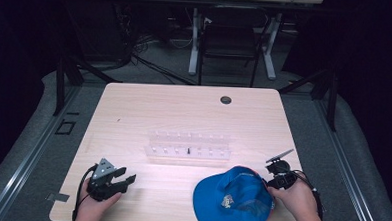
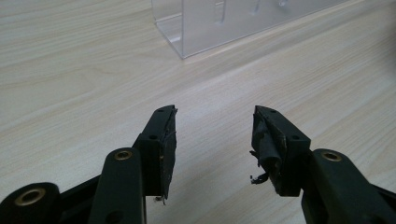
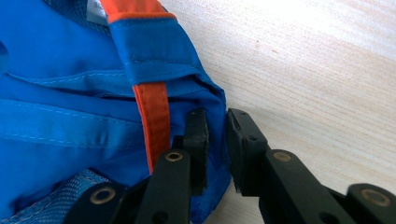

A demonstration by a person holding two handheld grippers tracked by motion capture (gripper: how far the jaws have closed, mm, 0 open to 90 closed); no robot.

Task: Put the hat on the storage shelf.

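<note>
Right claw (image 3: 217, 140) first: its two black jaws are pinched on the rim of the blue cap (image 1: 232, 198), a fold of blue cloth caught between them, just beside the orange strap (image 3: 153, 122). We take the edge because it's the thinnest part to bite, and a hold there should let us lift or turn the cap without crushing the crown. From that claw, the cap spreads away to its left, flat on the wooden table (image 1: 184, 110). Our left claw (image 2: 215, 140) hangs wide apart with nothing between the jaws, low over bare wood well clear of the cap, probably parked out of the way. Beyond both claws stands a clear plastic rack (image 1: 188, 147), untouched.
</note>
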